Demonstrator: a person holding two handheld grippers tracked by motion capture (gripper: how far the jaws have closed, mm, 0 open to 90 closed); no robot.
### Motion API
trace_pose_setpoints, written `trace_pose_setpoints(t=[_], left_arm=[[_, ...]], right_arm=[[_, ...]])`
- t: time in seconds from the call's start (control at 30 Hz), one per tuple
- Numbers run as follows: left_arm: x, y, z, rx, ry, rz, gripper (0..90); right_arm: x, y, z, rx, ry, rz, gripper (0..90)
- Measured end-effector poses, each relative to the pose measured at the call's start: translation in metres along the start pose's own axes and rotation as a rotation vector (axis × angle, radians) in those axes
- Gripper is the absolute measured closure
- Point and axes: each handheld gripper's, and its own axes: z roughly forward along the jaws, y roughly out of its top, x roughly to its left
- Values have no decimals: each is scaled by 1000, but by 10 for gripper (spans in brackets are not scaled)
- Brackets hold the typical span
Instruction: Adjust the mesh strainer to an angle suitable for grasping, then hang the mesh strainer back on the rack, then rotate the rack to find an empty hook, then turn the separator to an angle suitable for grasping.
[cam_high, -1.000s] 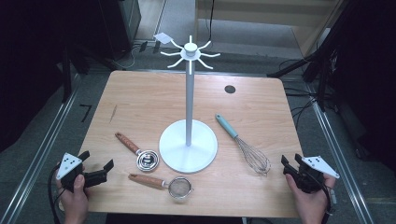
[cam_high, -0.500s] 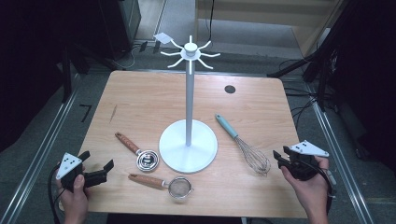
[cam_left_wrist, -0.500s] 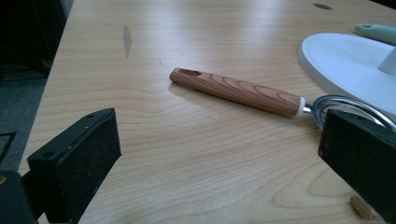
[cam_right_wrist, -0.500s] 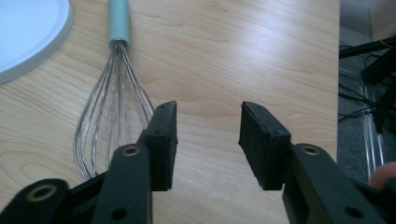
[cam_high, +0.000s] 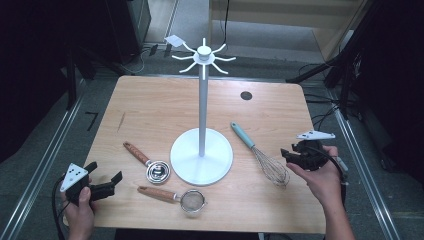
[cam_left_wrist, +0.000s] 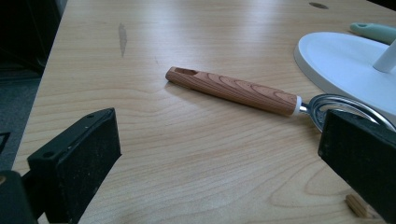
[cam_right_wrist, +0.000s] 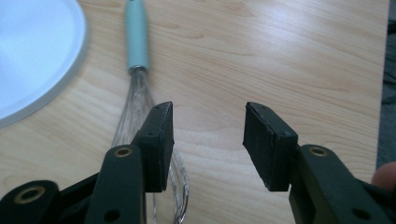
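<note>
The whisk (cam_high: 262, 155) lies flat on the wooden table (cam_high: 150, 105), just to the right of the white stand's round base (cam_high: 201, 157), its teal handle (cam_right_wrist: 136, 35) pointing away from us and its wire balloon toward the near edge. We take it as the thing in hand, since our right gripper (cam_high: 295, 155) hovers just beside the wires. In the right gripper view the jaws stand partly spread with nothing between them; they have just been opening again after a brief narrowing, and the wire loops (cam_right_wrist: 135, 116) run under the left jaw rather than in the gap. We judge the gripper must shift over the handle or the neck before it can pinch.

The stand's tall pole carries a ring of hooks (cam_high: 203, 57) at its top, all bare, which suggests why the utensils are laid around the base: each within reach, handles splayed outward for an easy grasp. Left of the base lies a small measuring cup (cam_high: 150, 164) with a wood-grain handle (cam_left_wrist: 233, 87), and nearer to us a small mesh strainer (cam_high: 175, 197) with a like handle.

Our left gripper (cam_high: 102, 185) rests at the near left corner of the table, jaws spread wide and empty, aimed toward the measuring cup but well apart from it.
</note>
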Motion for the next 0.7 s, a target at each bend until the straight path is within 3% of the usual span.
trace_pose_setpoints(t=[0.17, 0.33, 0.37, 0.43, 0.5, 0.57, 0.7], left_arm=[[0, 0, 0, -1, -2, -3, 0], [1, 0, 0, -1, -4, -5, 0], [1, 0, 0, 0, -3, -5, 0], [1, 0, 0, 2, -4, -5, 0], [1, 0, 0, 2, -3, -5, 0], [1, 0, 0, 1, -3, -3, 0], [1, 0, 0, 0, -3, -4, 0]], right_arm=[[2, 9, 8, 25, 3, -6, 497], [6, 19, 19, 73, 24, -52, 504], [8, 22, 24, 103, 56, -33, 523], [10, 24, 26, 121, 72, -32, 537], [17, 29, 32, 157, 70, -89, 560], [20, 31, 36, 176, 78, -114, 587], [23, 36, 42, 201, 96, -117, 578]])
